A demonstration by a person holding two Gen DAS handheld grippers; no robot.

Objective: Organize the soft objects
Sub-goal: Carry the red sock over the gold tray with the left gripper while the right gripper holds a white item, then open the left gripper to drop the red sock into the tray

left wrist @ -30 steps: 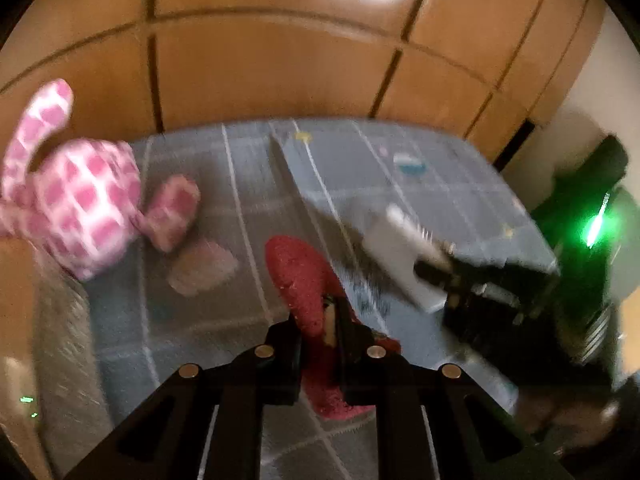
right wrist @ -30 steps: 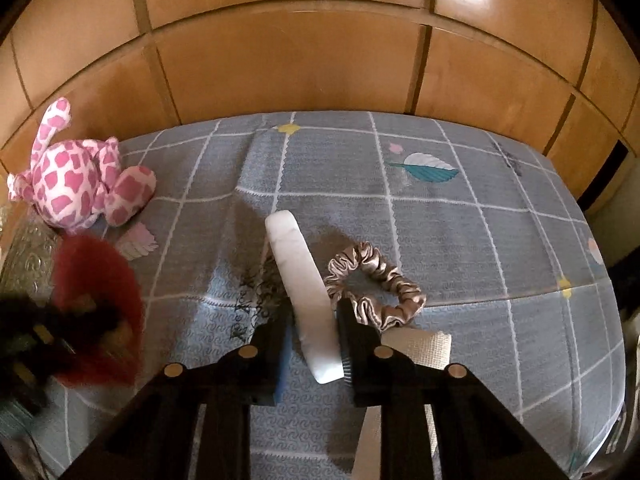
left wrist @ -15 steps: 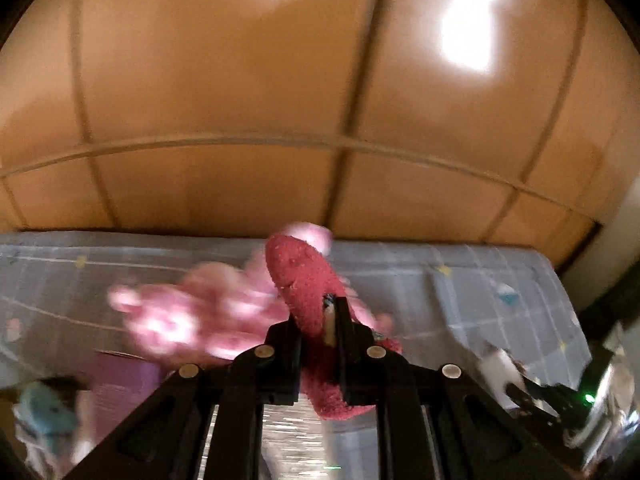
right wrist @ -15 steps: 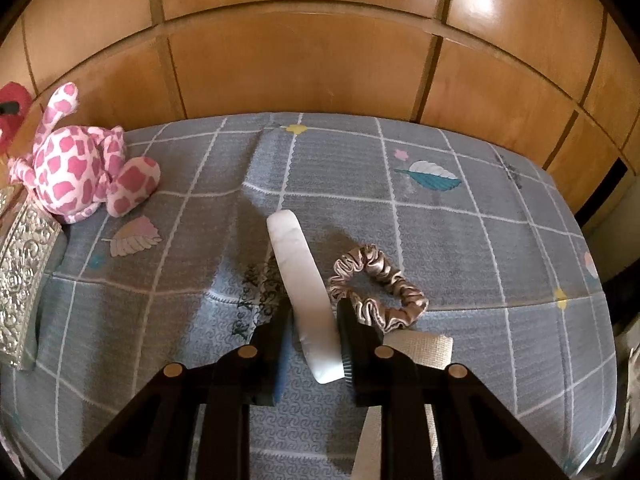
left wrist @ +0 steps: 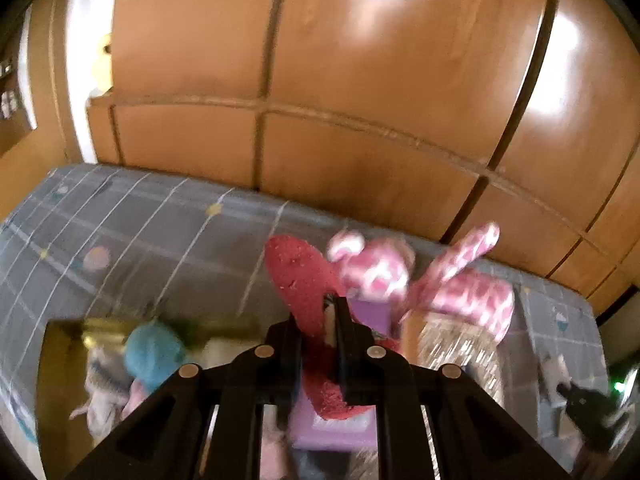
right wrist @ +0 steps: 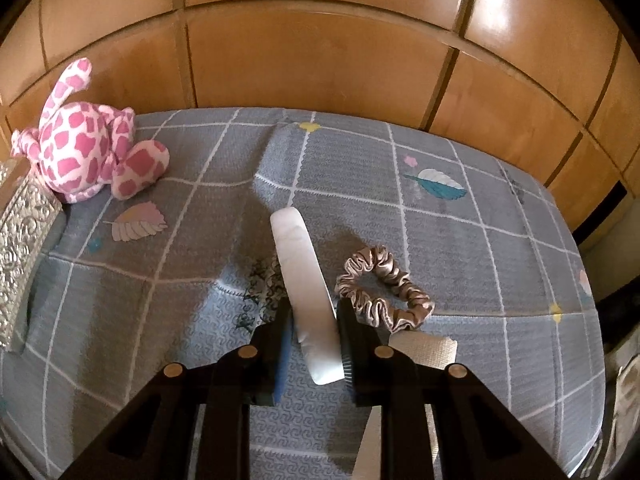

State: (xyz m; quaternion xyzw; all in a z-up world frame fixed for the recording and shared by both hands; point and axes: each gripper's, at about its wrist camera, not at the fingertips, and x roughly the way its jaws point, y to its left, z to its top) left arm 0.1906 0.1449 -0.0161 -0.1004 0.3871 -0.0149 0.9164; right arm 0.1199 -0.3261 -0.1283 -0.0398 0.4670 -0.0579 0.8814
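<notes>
My left gripper [left wrist: 322,312] is shut on a fuzzy red soft piece [left wrist: 304,280], held in the air above an open box [left wrist: 60,360]. The box holds a blue fuzzy ball [left wrist: 152,354] and other soft items. A pink-and-white spotted plush toy [left wrist: 440,280] lies just behind, blurred in the left wrist view. My right gripper [right wrist: 314,320] is shut on a flat white padded strip [right wrist: 304,280] above the grey checked bedspread [right wrist: 480,220]. A beige satin scrunchie [right wrist: 380,288] lies right beside the strip. The plush toy [right wrist: 88,144] lies at the far left in the right wrist view.
A silver embossed box lid [right wrist: 20,248] lies at the bed's left edge. A purple item [left wrist: 332,420] sits under my left gripper. A beige woven band [right wrist: 424,350] lies near my right fingers. Brown wooden wall panels [right wrist: 320,52] run behind the bed.
My left gripper has swung left with the red piece, from above the bedspread to over the box beside the plush toy. My right gripper and its white strip have stayed still.
</notes>
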